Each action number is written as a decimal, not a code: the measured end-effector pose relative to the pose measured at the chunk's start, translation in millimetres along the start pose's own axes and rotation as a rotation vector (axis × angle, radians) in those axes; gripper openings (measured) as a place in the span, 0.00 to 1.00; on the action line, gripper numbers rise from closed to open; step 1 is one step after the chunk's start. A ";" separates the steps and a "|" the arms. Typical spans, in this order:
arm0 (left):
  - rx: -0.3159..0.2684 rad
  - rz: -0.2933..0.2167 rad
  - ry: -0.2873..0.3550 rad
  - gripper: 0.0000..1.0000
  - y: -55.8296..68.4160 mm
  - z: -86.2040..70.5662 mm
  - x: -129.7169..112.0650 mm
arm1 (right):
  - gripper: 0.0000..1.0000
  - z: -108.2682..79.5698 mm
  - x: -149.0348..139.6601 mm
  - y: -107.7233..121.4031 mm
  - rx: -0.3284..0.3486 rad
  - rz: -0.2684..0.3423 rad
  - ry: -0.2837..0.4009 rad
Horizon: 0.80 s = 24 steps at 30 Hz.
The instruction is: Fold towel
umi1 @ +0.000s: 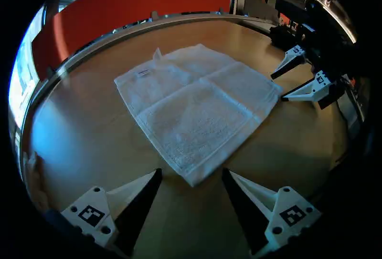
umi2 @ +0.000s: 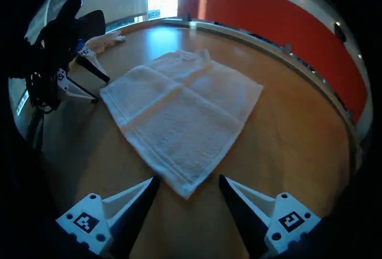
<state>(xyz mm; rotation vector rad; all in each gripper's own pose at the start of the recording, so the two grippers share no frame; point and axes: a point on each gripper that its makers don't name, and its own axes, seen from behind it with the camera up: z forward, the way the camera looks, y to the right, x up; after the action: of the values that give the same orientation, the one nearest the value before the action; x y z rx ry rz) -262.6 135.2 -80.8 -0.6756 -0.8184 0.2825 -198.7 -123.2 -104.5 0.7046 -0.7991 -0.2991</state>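
Observation:
A white towel (umi1: 196,106) lies flat on the round wooden table (umi1: 86,130), showing fold creases and a small tag near its far edge. In the left gripper view my left gripper (umi1: 191,172) is open, and the towel's near corner lies just between its fingertips. My right gripper (umi1: 278,88), held by a dark-gloved hand, stands open at the towel's right corner. In the right gripper view the towel (umi2: 181,111) points a corner between the open fingers of my right gripper (umi2: 187,178). My left gripper (umi2: 102,90) stands open at the towel's left corner. Neither gripper holds cloth.
A raised rail (umi1: 143,25) runs round the table's far edge, with an orange wall panel (umi1: 143,1) behind it. A small crumpled cloth (umi2: 107,39) lies at the far left of the table. Bare wood (umi2: 296,130) surrounds the towel.

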 end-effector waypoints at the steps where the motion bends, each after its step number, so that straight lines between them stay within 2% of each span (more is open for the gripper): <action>1: 0.000 0.001 -0.001 0.93 0.0 0.2 -0.2 | 0.93 0.5 0.1 -0.5 0.004 0.001 0.000; 7: 0.006 0.010 -0.007 0.90 -0.2 -0.1 -0.9 | 0.85 2.9 0.0 -3.3 0.024 0.008 -0.003; 11: 0.014 -0.001 -0.012 0.80 -1.8 -0.8 -1.0 | 0.79 3.7 0.2 -3.5 0.030 0.014 -0.006; 15: 0.023 -0.006 -0.014 0.76 -2.5 -0.6 -0.8 | 0.71 3.9 0.1 -4.6 0.035 0.011 -0.006; 21: 0.026 -0.006 -0.013 0.64 1.4 -0.8 -0.7 | 0.63 3.0 0.5 -6.2 0.035 0.013 -0.004; 24: 0.026 -0.007 -0.012 0.57 3.8 -1.1 -0.8 | 0.55 2.8 0.8 -8.2 0.037 0.010 -0.003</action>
<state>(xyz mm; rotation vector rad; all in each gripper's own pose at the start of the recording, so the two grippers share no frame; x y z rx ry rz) -262.2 137.3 -84.2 -0.6467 -0.8268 0.2904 -200.1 -130.9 -108.2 0.7352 -0.8121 -0.2772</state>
